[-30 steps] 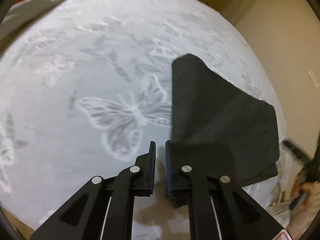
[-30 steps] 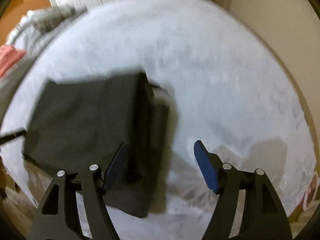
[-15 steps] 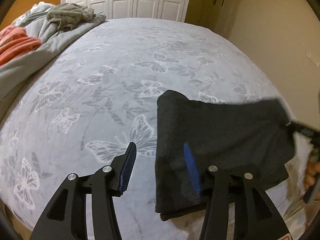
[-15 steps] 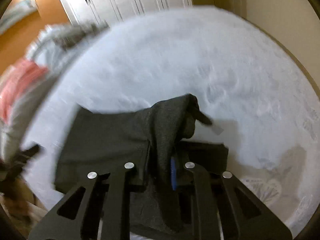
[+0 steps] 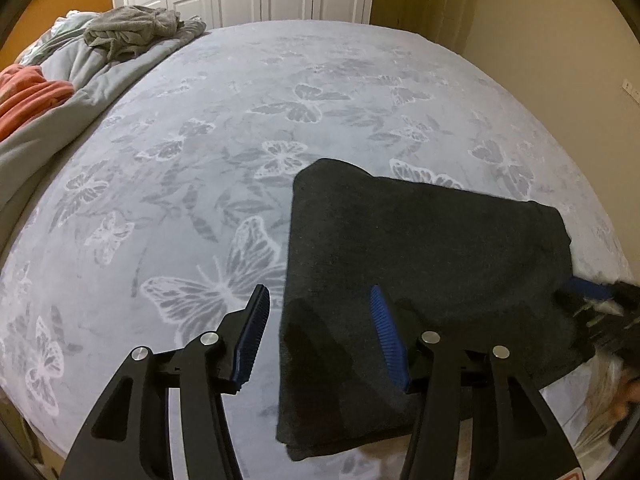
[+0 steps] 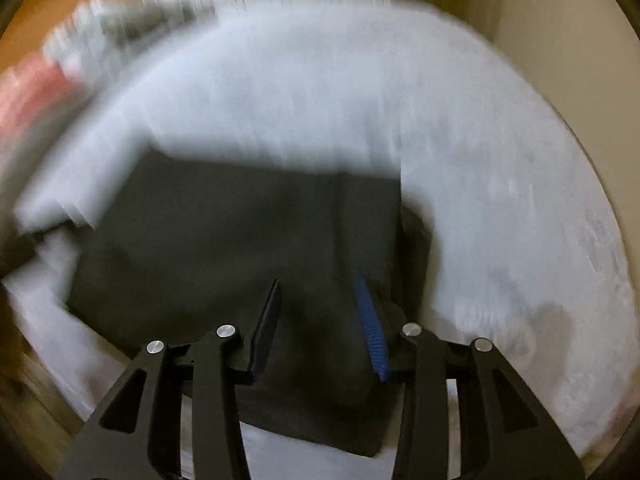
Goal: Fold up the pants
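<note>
pants [image 5: 424, 272]: folded dark slab, lower right of frame, flat on bed [image 5: 240, 128] | left gripper [image 5: 320, 336]: jaws apart, empty, just opened | right gripper [image 6: 320, 328]: jaws apart over pants, just opening, nothing clamped

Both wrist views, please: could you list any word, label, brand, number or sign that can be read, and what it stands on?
None can be read in either view.
Left gripper: a red-edged sticker corner at the bottom frame edge is cut off, with no text legible.
Dark folded pants and butterfly bedspread: no lettering.
Right wrist view: too blurred.
</note>
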A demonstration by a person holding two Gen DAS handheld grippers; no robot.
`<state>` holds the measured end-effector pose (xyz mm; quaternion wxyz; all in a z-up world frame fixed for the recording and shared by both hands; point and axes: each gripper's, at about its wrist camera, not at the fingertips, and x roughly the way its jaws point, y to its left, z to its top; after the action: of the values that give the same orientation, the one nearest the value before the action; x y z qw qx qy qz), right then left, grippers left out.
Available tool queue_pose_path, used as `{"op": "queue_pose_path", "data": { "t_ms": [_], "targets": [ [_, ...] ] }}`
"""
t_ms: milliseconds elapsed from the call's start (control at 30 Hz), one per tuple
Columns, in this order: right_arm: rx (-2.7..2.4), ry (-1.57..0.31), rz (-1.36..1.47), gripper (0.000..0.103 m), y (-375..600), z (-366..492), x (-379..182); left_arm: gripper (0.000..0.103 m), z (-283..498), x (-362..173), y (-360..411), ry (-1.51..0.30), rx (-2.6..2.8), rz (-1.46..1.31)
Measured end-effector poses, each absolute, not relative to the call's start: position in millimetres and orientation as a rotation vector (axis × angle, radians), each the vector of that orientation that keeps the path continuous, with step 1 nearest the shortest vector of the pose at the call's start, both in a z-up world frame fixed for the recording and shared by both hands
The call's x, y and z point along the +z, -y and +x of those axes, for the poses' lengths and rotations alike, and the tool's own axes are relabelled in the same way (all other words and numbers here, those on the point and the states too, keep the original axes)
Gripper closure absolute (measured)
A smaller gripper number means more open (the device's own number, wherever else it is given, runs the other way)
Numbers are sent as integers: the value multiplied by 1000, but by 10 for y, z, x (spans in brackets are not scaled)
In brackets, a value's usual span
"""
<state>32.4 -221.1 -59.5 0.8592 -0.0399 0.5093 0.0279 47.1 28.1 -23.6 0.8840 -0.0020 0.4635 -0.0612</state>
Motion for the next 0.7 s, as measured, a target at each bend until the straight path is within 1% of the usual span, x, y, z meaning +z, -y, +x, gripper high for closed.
{"op": "queue_pose_path", "data": {
  "t_ms": [67, 100, 133, 167, 200, 233, 333, 433, 500, 567, 633, 667, 700],
  "targets": [
    [60, -1034, -89, 59, 2199, 302, -522, 52, 472, -226, -253, -964, -130, 0],
    [74, -994, -59, 56, 2239, 250, -408, 51, 464, -217, -253, -962, -134, -3],
    [66, -950, -24, 38, 2321, 181, -315, 40, 458, -210, -260, -963, -136, -7],
    [48, -934, -7, 28, 2382, 149, -280, 24, 451, -203, -297, -970, -138, -24],
    [37, -930, 11, 28, 2466, 112, -260, 17, 446, -205, -340, -978, -143, -48],
    [37, -946, 38, 28, 2543, 93, -275, 16, 439, -222, -415, -993, -154, -93],
    [70, -1035, 213, 28, 2799, 98, -464, 16, 485, -372, -618, -1098, -193, -225],
    [146, -1091, 389, 27, 2882, 122, -609, 16, 568, -689, -789, -1241, -202, -402],
    [180, -1123, 449, 25, 2859, 173, -702, 16, 576, -745, -802, -1243, -191, -427],
    [182, -1146, 485, 20, 2816, 176, -761, 16, 578, -692, -727, -1212, -200, -390],
    [174, -1146, 487, 18, 2744, 192, -773, 16, 598, -708, -636, -1214, -250, -386],
    [174, -1147, 478, 21, 2716, 217, -785, 18, 608, -735, -584, -1217, -283, -399],
    [175, -1146, 463, 29, 2677, 229, -791, 23, 615, -746, -530, -1214, -314, -401]
  ]
}}
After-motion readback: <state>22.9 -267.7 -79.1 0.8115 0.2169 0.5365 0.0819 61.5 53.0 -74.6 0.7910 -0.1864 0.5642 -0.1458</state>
